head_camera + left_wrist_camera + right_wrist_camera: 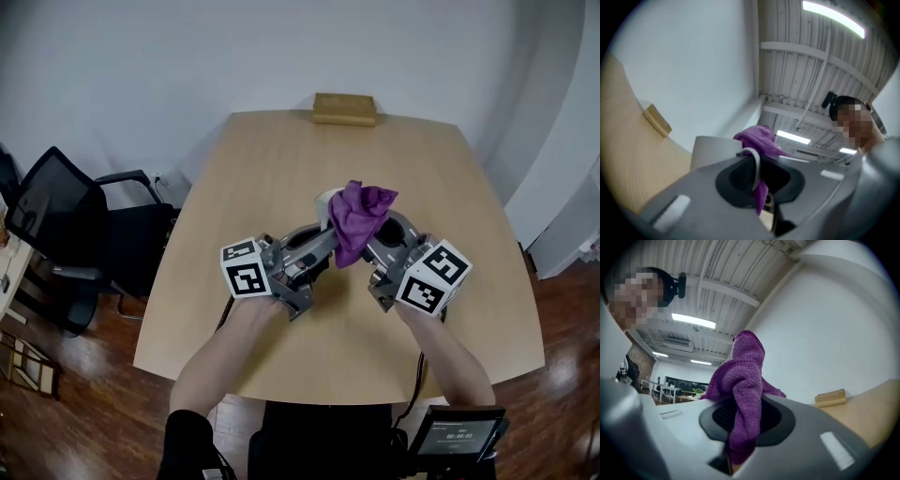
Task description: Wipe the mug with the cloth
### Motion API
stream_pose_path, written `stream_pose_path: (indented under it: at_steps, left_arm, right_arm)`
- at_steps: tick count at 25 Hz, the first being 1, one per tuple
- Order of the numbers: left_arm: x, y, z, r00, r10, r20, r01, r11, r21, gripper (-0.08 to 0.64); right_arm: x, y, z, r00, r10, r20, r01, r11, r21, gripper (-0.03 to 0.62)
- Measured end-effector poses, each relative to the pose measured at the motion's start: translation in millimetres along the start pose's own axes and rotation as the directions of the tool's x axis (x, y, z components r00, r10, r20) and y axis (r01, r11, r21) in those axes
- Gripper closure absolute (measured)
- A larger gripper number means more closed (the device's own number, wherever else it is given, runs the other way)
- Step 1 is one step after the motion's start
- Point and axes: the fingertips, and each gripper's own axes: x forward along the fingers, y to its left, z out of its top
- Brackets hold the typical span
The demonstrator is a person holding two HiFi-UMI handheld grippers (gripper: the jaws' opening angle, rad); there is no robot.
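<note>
Over the middle of the table both grippers meet. A white mug [324, 199] is held up off the wood, and my left gripper [322, 242] is shut on its thin handle [753, 162], which stands between the dark pads. In the left gripper view the mug's body [712, 150] rises just beyond the jaws. A purple cloth [361, 216] is bunched over the mug's right side and top. My right gripper [371, 246] is shut on a fold of that cloth [745, 380], which fills the gap between its pads [723, 417]. Most of the mug is hidden by the cloth.
The light wooden table [281, 150] carries a small wooden block [344, 109] at its far edge. A black office chair [66, 225] stands at the left of the table. A small screen device [459, 436] shows by the person's body at the bottom right.
</note>
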Motion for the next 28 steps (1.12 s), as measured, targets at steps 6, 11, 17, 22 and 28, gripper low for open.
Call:
stream_pose_path:
  at_steps: [6,11,17,22,28]
  left_arm:
    - [-2,-3,1,0.999,-0.041,0.006,0.041,0.999,0.012,0.522]
    - [-11,4,6,0.998,-0.035,0.050,0.035,0.999,0.002,0.522]
    - [-5,-6,5,0.997,-0.073,0.026,0.073,0.997,0.015,0.520]
    - [-5,-10,4,0.997,-0.078,0.024,0.078,0.997,0.020,0.522]
    - [-24,2,17,0.994,-0.076,0.078,0.076,0.997,0.006,0.522]
  right_arm:
    - [-14,3,-19,0.999,0.054,-0.006,-0.052,0.988,0.145,0.531]
    - [-37,-1,-56,0.989,0.058,-0.138,-0.034,0.984,0.173,0.530]
    - [-21,0,31,0.996,0.056,0.071,-0.056,0.998,0.007,0.531]
    - [-11,12,-15,0.994,0.103,-0.047,-0.101,0.994,0.035,0.531]
    - [-35,-19,-56,0.983,0.017,-0.182,0.001,0.995,0.101,0.530]
